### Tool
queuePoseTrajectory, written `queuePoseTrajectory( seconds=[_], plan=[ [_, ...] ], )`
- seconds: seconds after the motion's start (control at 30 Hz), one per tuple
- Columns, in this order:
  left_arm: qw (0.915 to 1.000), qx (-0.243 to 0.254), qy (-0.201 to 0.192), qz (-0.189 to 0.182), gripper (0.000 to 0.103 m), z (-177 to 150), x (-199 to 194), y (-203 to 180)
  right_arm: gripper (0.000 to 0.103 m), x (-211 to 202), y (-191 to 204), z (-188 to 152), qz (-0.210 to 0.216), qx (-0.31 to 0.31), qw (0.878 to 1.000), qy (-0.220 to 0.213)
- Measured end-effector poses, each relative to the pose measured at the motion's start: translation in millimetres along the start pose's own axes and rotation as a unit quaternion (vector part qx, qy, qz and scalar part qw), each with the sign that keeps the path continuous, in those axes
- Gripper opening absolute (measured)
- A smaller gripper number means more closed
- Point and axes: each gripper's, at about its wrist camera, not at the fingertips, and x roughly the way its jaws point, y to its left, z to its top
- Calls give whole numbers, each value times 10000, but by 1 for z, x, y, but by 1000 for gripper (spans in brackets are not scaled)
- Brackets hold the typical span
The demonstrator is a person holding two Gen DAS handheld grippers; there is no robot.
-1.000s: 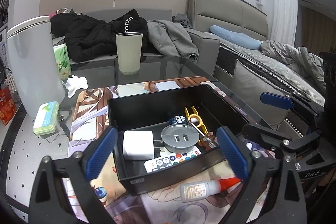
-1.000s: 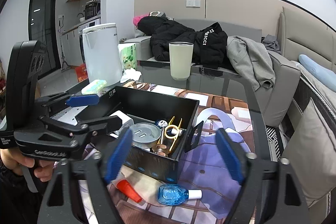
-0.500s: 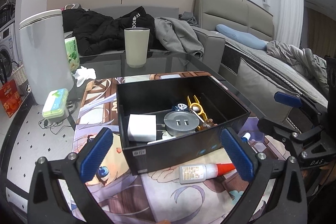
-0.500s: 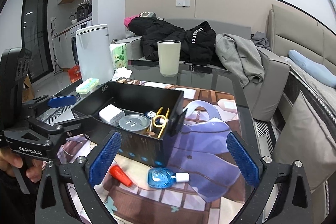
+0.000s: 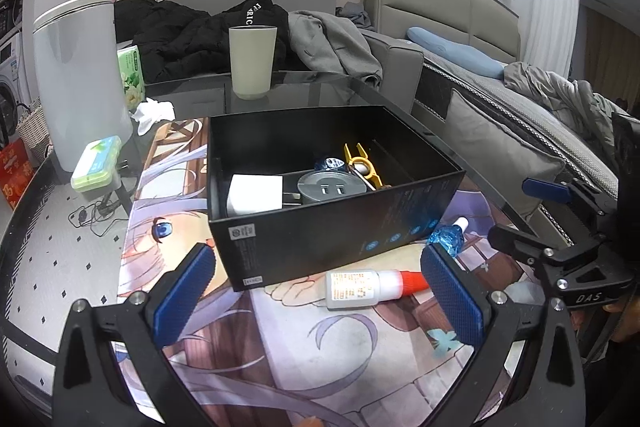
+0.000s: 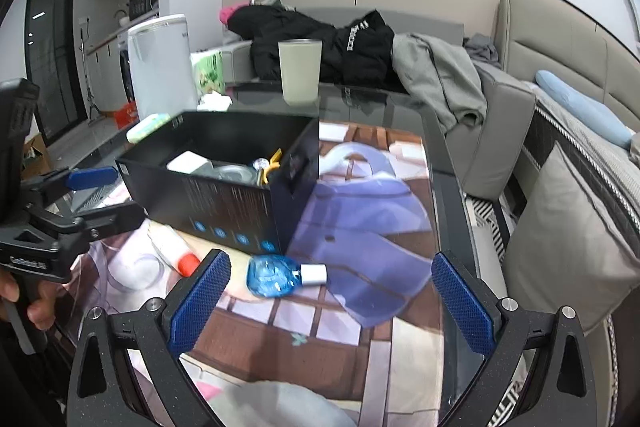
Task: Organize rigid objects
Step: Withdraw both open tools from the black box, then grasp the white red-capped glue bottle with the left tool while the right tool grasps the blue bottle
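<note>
We see the black box [image 5: 332,227] sitting on the printed mat [image 5: 320,367], open at the top. Inside it lie a white charger [image 5: 254,194], a grey round adapter [image 5: 332,187], a yellow clip [image 5: 360,163] and a small blue-topped item [image 5: 331,163], all close together on the box floor.

Just outside the box, at its 6 o'clock in the left wrist view, the glue bottle [image 5: 368,285] with a red cap lies flat on the mat, near the wall but not touching it as far as we can tell. At about 4 o'clock from the box lies the blue bottle [image 6: 276,275] with a white cap, also on its side.

Our left gripper [image 5: 316,295] is spread wide with nothing between its pads; the glue bottle lies beyond them, its red tip by the right pad. Our right gripper [image 6: 330,301] is likewise fully spread and empty, with the blue bottle ahead, nearer its left pad.

Farther out, at 12 o'clock, a cup [image 5: 253,61] stands upright on the glass table [image 5: 320,91]. At 10 o'clock stand a white bin [image 5: 80,79], a green case [image 5: 96,169] and crumpled tissue [image 5: 154,111]. Coats [image 5: 200,31] cover the sofa behind.
</note>
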Motion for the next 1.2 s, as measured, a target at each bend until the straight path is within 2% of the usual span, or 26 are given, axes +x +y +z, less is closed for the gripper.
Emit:
queuePoseTrajectory(
  seconds=[0.37,1.03,1.2],
  plan=[
    [9994,39,310,-123,103,-5,8,-5,102,25,4,-4,127,-50,9986,509],
    [9984,220,514,-117,103,-8,19,-8,102,60,12,-2,159,-127,9934,1125],
    [9984,163,529,-114,103,-7,21,-6,102,65,13,-1,303,-93,9917,1244]
  ],
)
